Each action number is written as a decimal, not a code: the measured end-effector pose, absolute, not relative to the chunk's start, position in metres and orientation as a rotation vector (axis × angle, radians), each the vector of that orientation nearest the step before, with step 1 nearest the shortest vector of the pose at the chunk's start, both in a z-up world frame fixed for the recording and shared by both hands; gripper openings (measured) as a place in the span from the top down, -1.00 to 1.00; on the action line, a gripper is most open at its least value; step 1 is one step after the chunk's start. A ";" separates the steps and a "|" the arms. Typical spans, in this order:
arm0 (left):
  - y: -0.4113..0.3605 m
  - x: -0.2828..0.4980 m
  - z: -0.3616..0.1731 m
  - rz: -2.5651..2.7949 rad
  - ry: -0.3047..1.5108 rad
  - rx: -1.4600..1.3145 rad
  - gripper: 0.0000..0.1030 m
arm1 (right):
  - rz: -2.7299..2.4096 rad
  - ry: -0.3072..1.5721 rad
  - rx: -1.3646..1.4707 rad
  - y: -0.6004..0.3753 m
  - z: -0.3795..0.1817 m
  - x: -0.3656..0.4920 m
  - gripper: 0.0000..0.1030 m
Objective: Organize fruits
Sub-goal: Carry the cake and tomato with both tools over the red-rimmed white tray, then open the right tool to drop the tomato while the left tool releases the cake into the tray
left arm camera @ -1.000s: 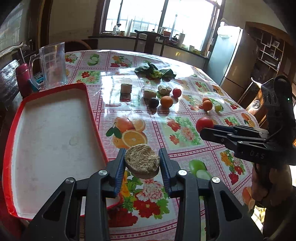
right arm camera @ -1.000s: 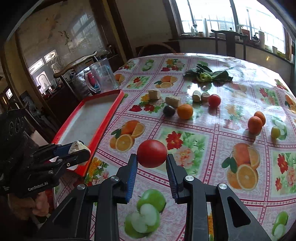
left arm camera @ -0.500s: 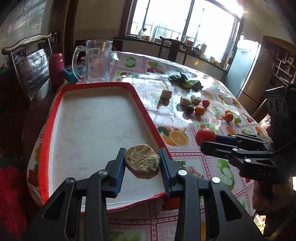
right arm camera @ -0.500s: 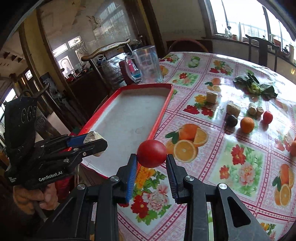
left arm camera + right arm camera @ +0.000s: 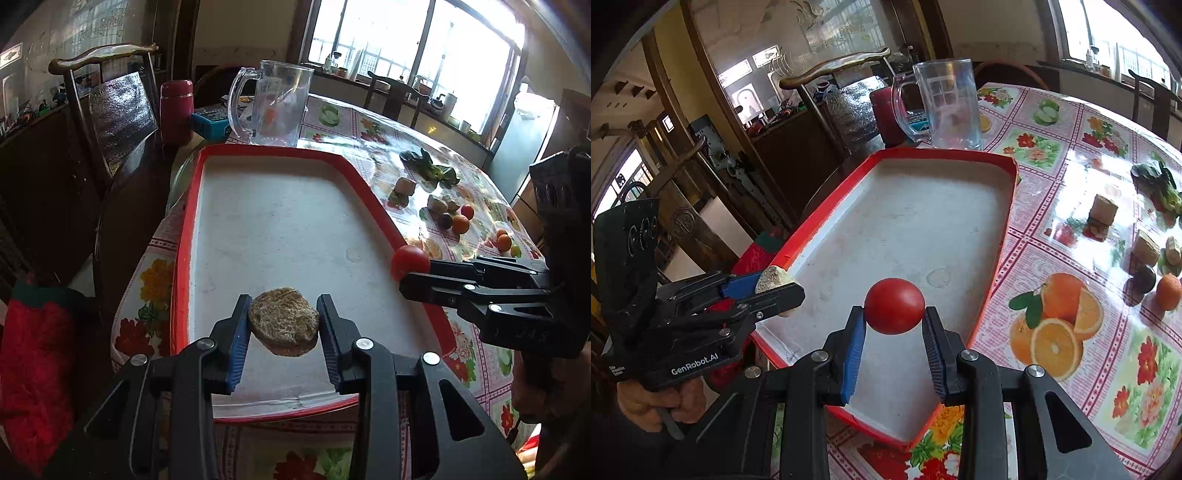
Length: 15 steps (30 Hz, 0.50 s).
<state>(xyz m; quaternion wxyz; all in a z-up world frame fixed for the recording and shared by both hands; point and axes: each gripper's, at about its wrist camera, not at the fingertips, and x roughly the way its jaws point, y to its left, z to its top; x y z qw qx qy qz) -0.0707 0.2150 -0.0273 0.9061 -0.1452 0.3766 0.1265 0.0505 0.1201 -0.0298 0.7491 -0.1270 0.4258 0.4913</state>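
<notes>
Red-rimmed tray (image 5: 186, 236) on the flowered counter (image 5: 1108, 369) waits bare | left tool (image 5: 283, 325) clamps a brown, rough-skinned fruit (image 5: 283, 320) above its near end | right tool (image 5: 894, 322) pinches a tomato (image 5: 894, 311) over the white floor (image 5: 908, 221), both apparently poised for setting down | remaining fruit (image 5: 461, 223) sits across the counter.

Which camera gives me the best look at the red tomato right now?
The right wrist view: the red tomato sits centred and whole between the right gripper pads, above the red tray. The left wrist view shows it small and from the side, partly hidden by that gripper's fingers.
</notes>
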 end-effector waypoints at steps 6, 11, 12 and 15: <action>0.223 -0.066 -0.038 0.275 0.817 -0.305 0.36 | 1.065 0.965 -0.351 0.140 -0.050 0.054 0.37; 0.225 -0.060 -0.050 0.276 0.869 -0.305 0.36 | 1.065 0.976 -0.388 0.146 -0.058 0.054 0.35; 0.225 -0.060 -0.052 0.278 0.874 -0.300 0.36 | 1.068 0.977 -0.388 0.146 -0.057 0.053 0.32; 0.222 -0.059 -0.050 0.291 0.884 -0.271 0.29 | 1.072 0.961 -0.379 0.141 -0.052 0.053 0.19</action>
